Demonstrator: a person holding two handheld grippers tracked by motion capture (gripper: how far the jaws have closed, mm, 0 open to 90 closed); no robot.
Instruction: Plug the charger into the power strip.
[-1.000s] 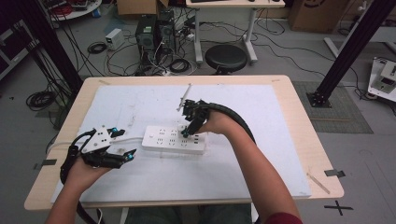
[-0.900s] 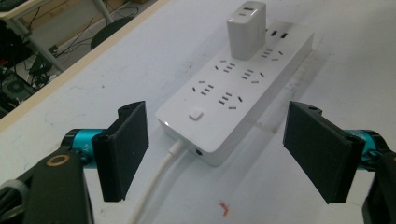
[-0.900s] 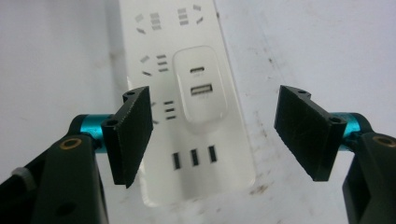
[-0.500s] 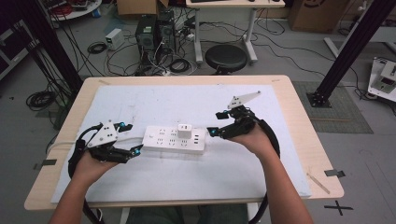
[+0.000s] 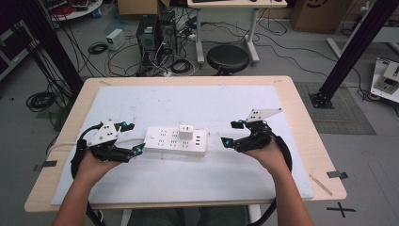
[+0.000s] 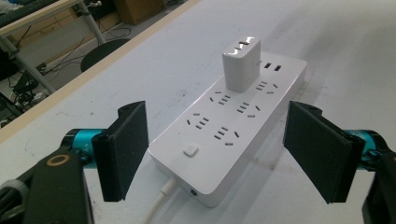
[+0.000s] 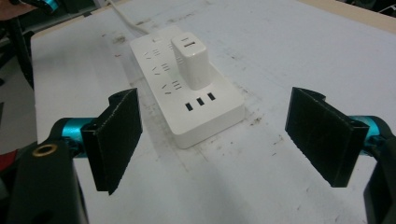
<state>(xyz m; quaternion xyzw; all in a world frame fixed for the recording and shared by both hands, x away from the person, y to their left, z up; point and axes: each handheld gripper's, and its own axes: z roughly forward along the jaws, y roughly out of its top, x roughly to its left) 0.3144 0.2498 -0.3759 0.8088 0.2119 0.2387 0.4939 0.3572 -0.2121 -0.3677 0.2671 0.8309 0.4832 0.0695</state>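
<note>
A white power strip (image 5: 165, 140) lies on the white mat (image 5: 188, 101) mid-table, its cable (image 6: 156, 210) leading off to the left. A white charger (image 5: 186, 131) stands upright, plugged into its top; it also shows in the left gripper view (image 6: 240, 65) and the right gripper view (image 7: 191, 58). My left gripper (image 5: 135, 137) is open at the strip's left end, and that switch end (image 6: 190, 151) lies between its pads without touching them. My right gripper (image 5: 229, 133) is open to the right of the strip, its jaws having just been opening, with nothing between them (image 7: 215, 135).
The mat covers most of a wooden table (image 5: 301, 117). A strip of tape (image 5: 322, 184) lies near its front right corner. Beyond the far edge are a black stool (image 5: 228, 57), computer towers (image 5: 147, 29) and loose cables on the floor.
My right gripper has drawn back from the charger to the right of the strip and opened. The charger now stands alone in the strip. The left gripper has stayed put.
</note>
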